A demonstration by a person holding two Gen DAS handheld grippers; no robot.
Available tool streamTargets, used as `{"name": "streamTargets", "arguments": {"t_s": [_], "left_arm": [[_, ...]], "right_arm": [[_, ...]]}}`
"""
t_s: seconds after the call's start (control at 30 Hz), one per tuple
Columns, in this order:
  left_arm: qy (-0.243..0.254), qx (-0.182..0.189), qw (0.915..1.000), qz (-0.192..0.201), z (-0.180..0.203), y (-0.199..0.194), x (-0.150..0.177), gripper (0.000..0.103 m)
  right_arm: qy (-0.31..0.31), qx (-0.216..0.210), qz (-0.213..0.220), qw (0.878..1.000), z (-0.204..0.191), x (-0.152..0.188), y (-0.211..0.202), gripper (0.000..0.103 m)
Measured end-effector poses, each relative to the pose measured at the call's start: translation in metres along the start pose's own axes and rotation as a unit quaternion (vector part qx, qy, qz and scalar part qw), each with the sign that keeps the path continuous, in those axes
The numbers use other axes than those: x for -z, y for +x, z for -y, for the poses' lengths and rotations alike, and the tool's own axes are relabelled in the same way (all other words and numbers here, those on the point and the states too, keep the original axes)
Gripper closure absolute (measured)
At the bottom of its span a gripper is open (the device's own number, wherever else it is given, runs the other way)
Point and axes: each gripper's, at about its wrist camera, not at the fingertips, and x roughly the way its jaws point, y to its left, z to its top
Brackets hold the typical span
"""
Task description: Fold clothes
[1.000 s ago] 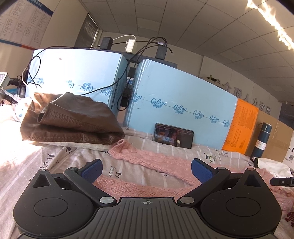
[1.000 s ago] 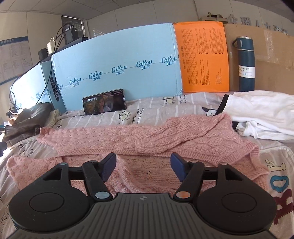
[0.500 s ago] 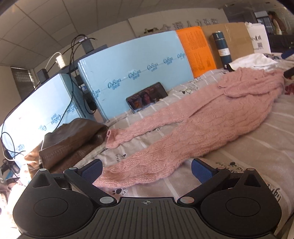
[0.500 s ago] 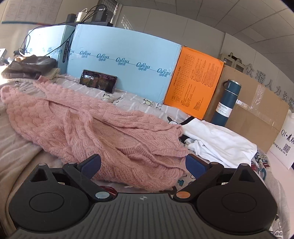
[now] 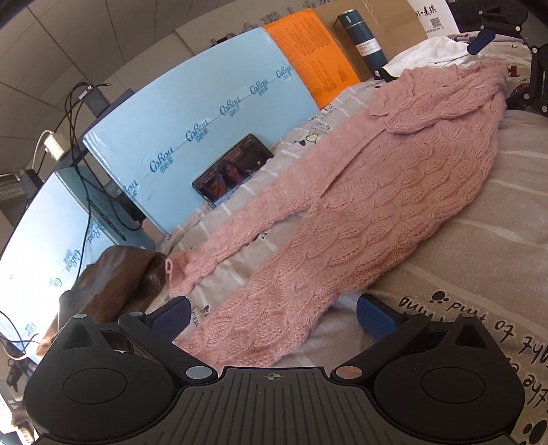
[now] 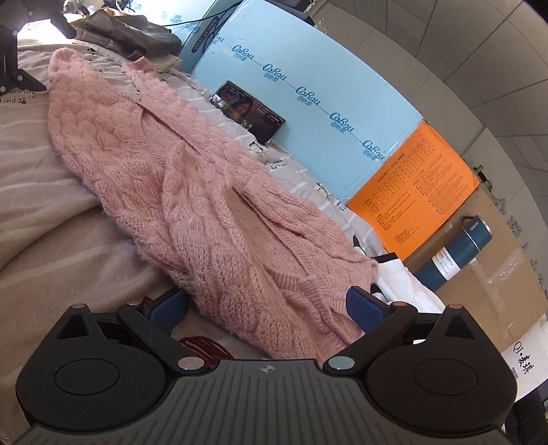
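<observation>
A pink cable-knit sweater (image 5: 376,191) lies stretched out along the patterned bedsheet (image 5: 479,274); it also shows in the right wrist view (image 6: 205,191). My left gripper (image 5: 272,316) is open, its blue pads on either side of the sweater's near end, with one sleeve (image 5: 219,246) reaching toward the left. My right gripper (image 6: 263,308) is open, its pads on either side of the sweater's other end. The right gripper's blue pad shows far off in the left wrist view (image 5: 481,41).
A brown leather jacket (image 5: 109,277) lies at the left end, also in the right wrist view (image 6: 126,30). A white garment (image 6: 404,284) lies by the right end. Blue foam boards (image 5: 191,137), a phone (image 5: 233,169), an orange sheet (image 6: 414,202) and a dark bottle (image 6: 455,250) line the back.
Both grippers have swung outward to opposite ends of the sweater and dropped closer to it. The jaws have stayed open.
</observation>
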Motion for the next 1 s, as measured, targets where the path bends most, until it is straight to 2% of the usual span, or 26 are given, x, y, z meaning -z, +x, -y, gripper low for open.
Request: {"name": "streamTargets", "arguments": {"t_s": [0.1,0.23,0.33,0.4,0.43,0.5,0.53,0.57,0.63,0.73,0.8,1.0], "left_arm": [[-0.019,0.015,0.9997,-0.002,-0.007,0.005,0.000,0.000],[-0.095,-0.012,0.9953,-0.015,-0.030,0.008,0.013,0.000],[-0.152,-0.033,0.9874,-0.025,-0.048,0.011,0.022,0.000],[-0.190,-0.047,0.9801,-0.032,-0.059,0.012,0.028,0.000],[-0.209,-0.054,0.9757,-0.035,-0.065,0.013,0.031,0.000],[-0.247,-0.058,0.9664,-0.038,-0.075,0.014,0.036,0.009],[-0.267,-0.055,0.9615,-0.037,-0.078,0.015,0.037,0.030],[-0.286,-0.054,0.9560,-0.036,-0.081,0.018,0.037,0.061],[-0.320,-0.055,0.9452,-0.034,-0.088,0.023,0.039,0.080],[-0.348,-0.035,0.9367,-0.017,-0.093,0.025,0.039,0.089],[-0.359,-0.027,0.9328,0.000,-0.098,0.026,0.036,0.090],[-0.405,-0.018,0.9130,0.043,-0.124,0.044,0.019,0.093]], "right_arm": [[-0.025,-0.010,0.043,0.999,-0.012,-0.006,-0.001,0.004],[-0.084,-0.005,0.090,0.992,-0.027,-0.004,-0.011,0.010],[-0.078,-0.001,0.088,0.993,-0.020,-0.001,-0.013,0.028],[-0.040,-0.002,0.079,0.996,-0.009,0.000,-0.013,0.060],[-0.014,-0.005,0.078,0.997,-0.004,0.000,-0.013,0.068],[0.034,-0.020,0.080,0.996,0.002,0.001,-0.016,0.073],[0.044,-0.021,0.077,0.996,0.004,0.002,-0.014,0.075],[0.053,-0.021,0.074,0.996,0.006,0.004,-0.012,0.080],[0.090,-0.030,0.073,0.993,0.016,0.005,-0.007,0.084],[0.167,-0.046,0.084,0.981,0.039,0.005,-0.001,0.086],[0.209,-0.052,0.095,0.972,0.055,0.003,0.005,0.087],[0.254,-0.077,0.100,0.959,0.101,-0.012,0.034,0.087]]}}
